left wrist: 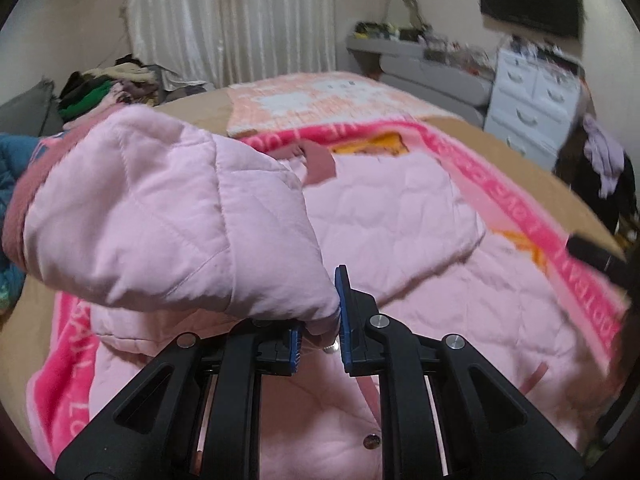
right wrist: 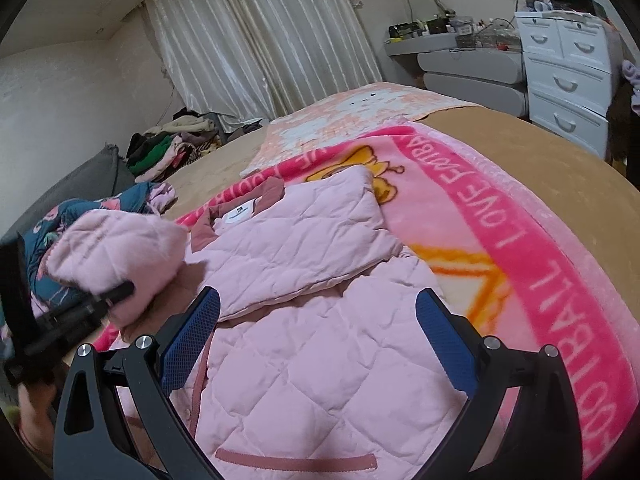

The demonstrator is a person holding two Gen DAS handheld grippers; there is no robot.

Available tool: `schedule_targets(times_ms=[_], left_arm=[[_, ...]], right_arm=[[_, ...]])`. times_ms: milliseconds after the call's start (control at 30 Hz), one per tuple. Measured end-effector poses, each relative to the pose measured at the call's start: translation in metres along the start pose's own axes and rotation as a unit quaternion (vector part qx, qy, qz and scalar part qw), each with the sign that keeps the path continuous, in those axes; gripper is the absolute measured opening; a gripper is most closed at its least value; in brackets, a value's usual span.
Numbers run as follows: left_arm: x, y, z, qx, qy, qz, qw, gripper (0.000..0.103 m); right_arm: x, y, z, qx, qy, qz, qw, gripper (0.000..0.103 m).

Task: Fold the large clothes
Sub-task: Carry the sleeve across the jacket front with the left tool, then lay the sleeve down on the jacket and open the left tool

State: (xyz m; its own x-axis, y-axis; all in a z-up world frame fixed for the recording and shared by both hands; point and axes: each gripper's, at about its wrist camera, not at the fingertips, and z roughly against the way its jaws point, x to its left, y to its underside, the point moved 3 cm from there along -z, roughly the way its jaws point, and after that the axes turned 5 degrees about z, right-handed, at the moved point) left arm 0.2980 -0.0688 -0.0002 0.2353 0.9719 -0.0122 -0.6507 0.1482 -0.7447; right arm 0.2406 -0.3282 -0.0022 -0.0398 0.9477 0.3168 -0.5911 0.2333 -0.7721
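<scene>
A pale pink quilted jacket (right wrist: 320, 344) lies on a pink blanket on the bed, its right sleeve folded across the chest (right wrist: 296, 248). My left gripper (left wrist: 320, 312) is shut on the jacket's left sleeve (left wrist: 160, 216) and holds it lifted above the jacket body (left wrist: 400, 216). The lifted sleeve also shows at the left of the right wrist view (right wrist: 116, 256), with the left gripper (right wrist: 100, 300) below it. My right gripper (right wrist: 316, 312) is open and empty, low over the jacket's front, with its blue pads (right wrist: 192, 336) apart.
The pink blanket (right wrist: 540, 264) with lettering covers a tan bed (right wrist: 540, 148). A dark floral garment (right wrist: 60, 224) lies at the left. A heap of clothes (right wrist: 168, 148) sits far left. White drawers (right wrist: 568, 76) and a grey dresser (right wrist: 472, 68) stand at the right. Curtains (right wrist: 264, 40) hang behind.
</scene>
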Motion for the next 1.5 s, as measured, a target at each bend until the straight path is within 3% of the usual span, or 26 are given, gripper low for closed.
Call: schedule_targets(times_ms=[300,500,633,800,933,1067,1200,1267,1500], left_arm=[[-0.027,0.024,-0.028,0.041,-0.017,-0.089,0.9951,0.011],[-0.045,0.026,-0.043,0.053,-0.018,-0.111,0.9923,0.015],[-0.054,0.028,-0.049,0.063,-0.010,-0.104,0.9926,0.027],[-0.079,0.034,-0.050,0.069,-0.016,-0.134,0.9884,0.045],[-0.079,0.036,-0.040,0.075,0.010,-0.124,0.9893,0.058],[-0.075,0.036,-0.025,0.084,0.066,-0.088,0.9904,0.075],[-0.065,0.033,-0.010,0.085,0.088,-0.055,0.9910,0.082],[-0.055,0.029,-0.002,0.083,0.100,-0.035,0.9909,0.094],[-0.003,0.021,0.011,0.072,0.070,0.025,0.9946,0.094]], right_arm=[[-0.011,0.001,-0.004,0.007,0.008,-0.021,1.000,0.098],[-0.028,-0.003,0.000,0.004,0.008,-0.058,0.998,0.098],[-0.038,-0.006,0.003,-0.001,0.015,-0.074,0.997,0.098],[-0.044,-0.006,0.003,0.000,0.015,-0.086,0.996,0.098],[-0.043,-0.005,0.001,0.004,0.015,-0.083,0.996,0.098],[-0.040,-0.006,0.001,0.005,0.016,-0.076,0.997,0.098],[-0.035,-0.005,-0.001,0.008,0.013,-0.067,0.998,0.098],[-0.032,-0.004,-0.003,0.011,0.011,-0.065,0.998,0.098],[-0.008,0.006,-0.018,0.041,-0.016,-0.043,0.998,0.098]])
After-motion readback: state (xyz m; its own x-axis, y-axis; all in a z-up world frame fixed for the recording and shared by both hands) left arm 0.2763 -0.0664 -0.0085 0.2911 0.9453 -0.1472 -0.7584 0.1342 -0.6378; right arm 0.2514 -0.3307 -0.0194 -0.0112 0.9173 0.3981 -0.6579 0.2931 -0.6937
